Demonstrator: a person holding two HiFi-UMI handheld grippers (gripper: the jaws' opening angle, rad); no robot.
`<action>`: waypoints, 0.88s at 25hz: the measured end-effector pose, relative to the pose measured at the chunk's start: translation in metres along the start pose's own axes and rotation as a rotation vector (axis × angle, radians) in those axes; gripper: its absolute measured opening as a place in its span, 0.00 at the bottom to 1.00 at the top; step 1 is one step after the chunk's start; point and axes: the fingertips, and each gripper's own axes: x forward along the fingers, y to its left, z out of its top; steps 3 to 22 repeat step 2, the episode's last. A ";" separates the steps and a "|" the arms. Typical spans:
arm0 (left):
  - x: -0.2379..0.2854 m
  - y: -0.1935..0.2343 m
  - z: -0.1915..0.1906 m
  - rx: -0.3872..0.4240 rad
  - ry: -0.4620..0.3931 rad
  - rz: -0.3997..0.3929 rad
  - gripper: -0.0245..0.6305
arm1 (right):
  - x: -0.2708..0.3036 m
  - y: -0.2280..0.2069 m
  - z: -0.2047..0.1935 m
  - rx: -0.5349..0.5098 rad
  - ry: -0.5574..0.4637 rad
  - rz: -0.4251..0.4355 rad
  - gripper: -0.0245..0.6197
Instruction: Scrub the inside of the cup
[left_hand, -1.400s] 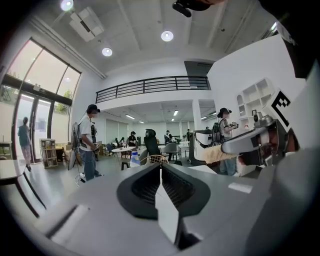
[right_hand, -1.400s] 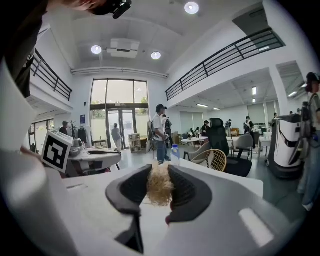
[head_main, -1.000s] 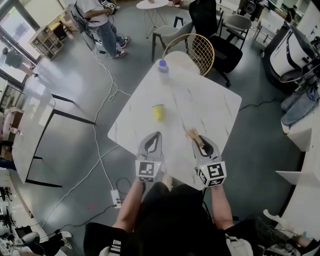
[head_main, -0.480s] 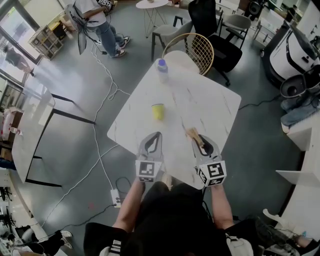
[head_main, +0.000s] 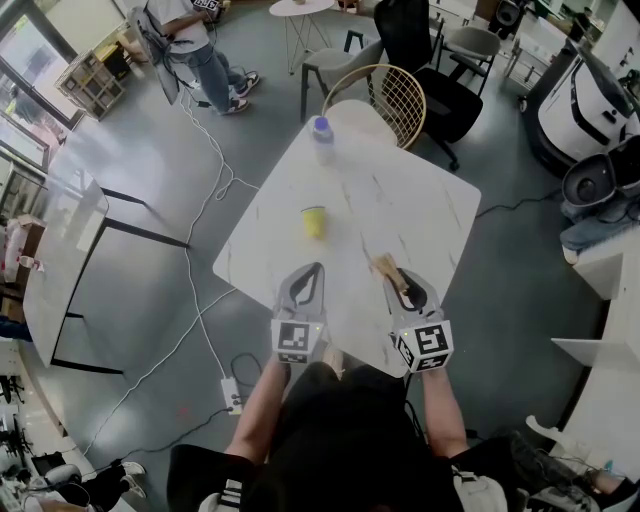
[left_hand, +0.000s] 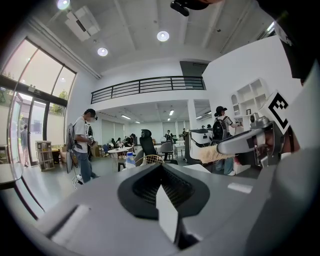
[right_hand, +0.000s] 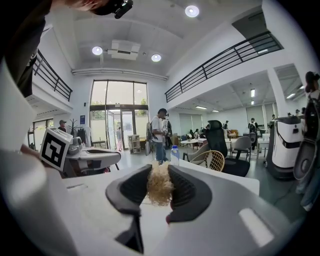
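Grippers motionless at the near edge of the table (head_main: 430, 205), cup apart from both
Over the last second nothing of the task's has shifted: the left gripper (head_main: 313, 270) has its jaws pressed together on nothing, the right gripper (head_main: 391, 272) pinches a tan scrubber (right_hand: 160, 185), and the yellow cup (head_main: 315, 222) stands mid-table, farther off, nearer the left one. With scrubber and cup apart, no scrubbing is under way

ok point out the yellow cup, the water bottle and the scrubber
yellow cup (head_main: 315, 222): head view, middle of its side wall
water bottle (head_main: 322, 143): head view, clear body under the blue cap
scrubber (right_hand: 160, 184): right gripper view, tan fibre tuft between the jaws
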 end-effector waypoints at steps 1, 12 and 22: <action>0.000 0.000 0.001 0.001 0.000 0.000 0.05 | 0.000 0.000 0.001 0.000 0.000 0.000 0.20; 0.000 0.000 0.002 0.001 -0.001 0.000 0.05 | 0.000 0.000 0.001 0.000 0.000 0.000 0.20; 0.000 0.000 0.002 0.001 -0.001 0.000 0.05 | 0.000 0.000 0.001 0.000 0.000 0.000 0.20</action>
